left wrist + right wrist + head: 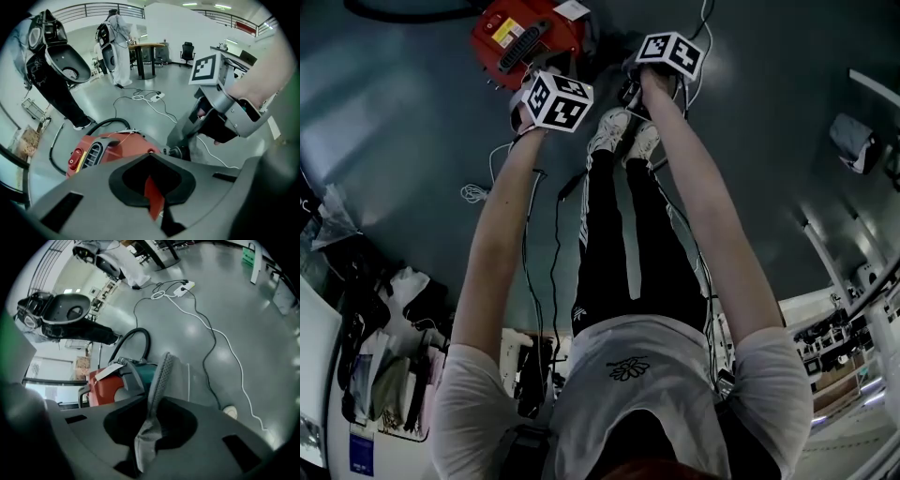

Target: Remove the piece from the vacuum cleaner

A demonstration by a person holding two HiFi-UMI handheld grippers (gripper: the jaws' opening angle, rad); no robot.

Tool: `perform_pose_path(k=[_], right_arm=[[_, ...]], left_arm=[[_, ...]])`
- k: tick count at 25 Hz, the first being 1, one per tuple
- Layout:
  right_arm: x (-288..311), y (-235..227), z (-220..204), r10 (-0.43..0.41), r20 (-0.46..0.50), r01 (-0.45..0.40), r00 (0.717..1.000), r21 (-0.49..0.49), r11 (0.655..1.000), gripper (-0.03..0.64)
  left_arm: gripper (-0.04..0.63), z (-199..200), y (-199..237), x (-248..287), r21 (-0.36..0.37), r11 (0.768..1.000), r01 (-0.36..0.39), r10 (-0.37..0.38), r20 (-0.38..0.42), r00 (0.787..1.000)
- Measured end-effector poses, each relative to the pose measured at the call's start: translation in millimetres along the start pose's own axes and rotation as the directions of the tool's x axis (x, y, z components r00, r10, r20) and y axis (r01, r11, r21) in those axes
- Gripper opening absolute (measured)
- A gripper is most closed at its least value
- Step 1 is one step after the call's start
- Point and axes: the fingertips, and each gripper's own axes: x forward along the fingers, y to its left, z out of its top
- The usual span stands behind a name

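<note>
The red vacuum cleaner stands on the grey floor in front of the person's feet. My left gripper is shut on a thin red edge of its body; the red housing with its switch and vent lies just beyond. My right gripper is shut on a flat grey piece that stands up from the jaws beside the cleaner's teal and red top. In the left gripper view the right gripper holds that grey piece next to the housing.
A black hose loops out behind the cleaner. A white cable runs across the floor to a power strip. A person in dark trousers stands to the left. Tables and an office chair are far back.
</note>
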Motion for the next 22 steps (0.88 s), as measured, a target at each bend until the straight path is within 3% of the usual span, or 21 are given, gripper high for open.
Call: perform_pose_path(k=[2,7,12,18,22], right_arm=[[-1.1,-8.2,-6.7,-0.025,-0.006,0.024,1.0,-0.05,0.998,0.033],[-6.3,-25.6,-18.9,0.005,-0.019,-0.006,1.0,-0.096,0.995,0.029],[-8.9,-29.0,-22.3,-0.003,-0.012,0.0,1.0,-0.254,0.967,0.029],[-9.4,-34.3,-29.1,0.04,-0.009,-0.041,0.999,-0.268,0.963,0.029],[-10.7,-33.4,-27.6,0.022,-0.032,-0.033,0.999,-0.408,0.912,0.029]], left_arm=[[0.005,0.8,-0.5,0.0,0.005,1.0,0.01,-0.01,-0.011,1.0],[0.005,-0.6,-0.8,-0.8,0.032,0.999,0.005,-0.004,-0.034,0.999],[0.005,1.1,-2.1,0.0,0.044,0.999,0.018,-0.016,-0.045,0.999],[0.005,1.1,-0.8,-0.9,0.032,0.999,-0.007,0.008,-0.029,1.0],[0.005,0.5,-1.8,-1.7,0.022,1.0,-0.009,0.009,-0.018,1.0]])
